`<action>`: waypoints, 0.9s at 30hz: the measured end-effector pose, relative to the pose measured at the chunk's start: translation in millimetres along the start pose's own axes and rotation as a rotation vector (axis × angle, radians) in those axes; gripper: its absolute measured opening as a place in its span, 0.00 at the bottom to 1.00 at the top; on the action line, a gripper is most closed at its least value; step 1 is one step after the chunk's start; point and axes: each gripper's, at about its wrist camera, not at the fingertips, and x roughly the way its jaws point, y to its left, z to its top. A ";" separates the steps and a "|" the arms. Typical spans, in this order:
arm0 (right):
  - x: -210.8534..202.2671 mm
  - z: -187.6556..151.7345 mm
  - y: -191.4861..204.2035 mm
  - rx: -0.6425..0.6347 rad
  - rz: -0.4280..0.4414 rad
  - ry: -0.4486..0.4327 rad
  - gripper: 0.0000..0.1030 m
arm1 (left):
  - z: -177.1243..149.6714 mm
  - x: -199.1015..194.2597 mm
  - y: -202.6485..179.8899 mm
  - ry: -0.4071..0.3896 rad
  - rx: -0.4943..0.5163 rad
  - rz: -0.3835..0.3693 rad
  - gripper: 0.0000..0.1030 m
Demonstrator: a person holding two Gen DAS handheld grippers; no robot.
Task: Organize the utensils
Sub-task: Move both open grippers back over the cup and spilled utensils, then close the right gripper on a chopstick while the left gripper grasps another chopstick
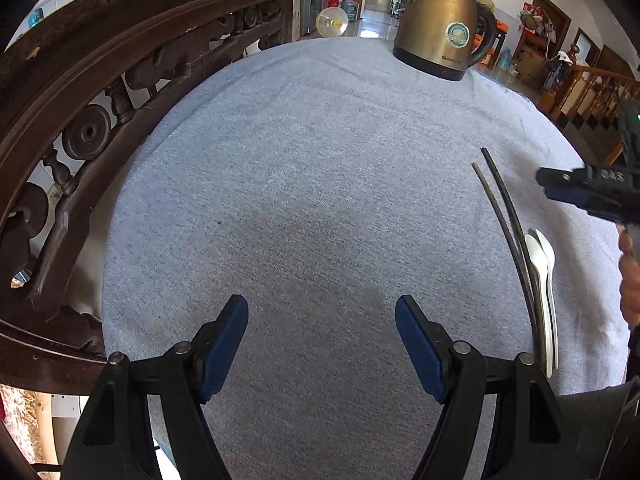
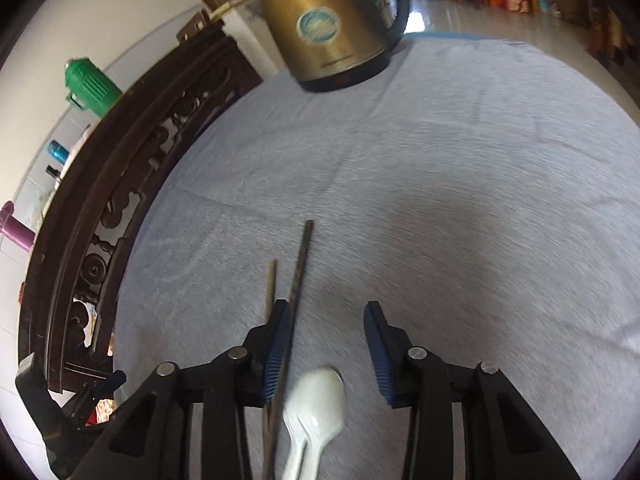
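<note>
Two dark chopsticks (image 1: 505, 216) lie side by side on the grey-blue tablecloth (image 1: 304, 184) at the right, with two white ceramic spoons (image 1: 544, 280) stacked beside them. My left gripper (image 1: 322, 336) is open and empty, hovering over bare cloth left of the utensils. My right gripper (image 1: 576, 192) shows at the right edge, above the chopsticks. In the right wrist view my right gripper (image 2: 326, 344) is open and empty, above the chopsticks (image 2: 300, 272) and the spoons (image 2: 316, 412), which lie below its jaws.
A brass electric kettle (image 1: 440, 28) stands at the table's far edge; it also shows in the right wrist view (image 2: 332, 20). A carved dark wooden chair back (image 1: 80, 92) borders the table's left side. A green flask (image 2: 90, 88) stands behind it.
</note>
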 end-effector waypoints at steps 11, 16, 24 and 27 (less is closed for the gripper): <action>55.8 28.7 34.0 -0.049 -0.093 0.127 0.25 | 19.5 9.4 0.4 0.012 0.012 -0.027 0.74; 62.7 29.3 41.8 -0.066 -0.139 0.117 0.11 | 39.9 15.0 -11.5 0.018 0.032 -0.062 0.74; 54.5 22.6 32.1 -0.045 -0.174 0.062 0.06 | 72.8 47.7 -47.3 0.084 0.103 -0.123 0.65; 46.1 20.4 13.9 -0.018 -0.168 0.036 0.06 | 82.6 57.8 -62.0 0.117 0.112 -0.171 0.54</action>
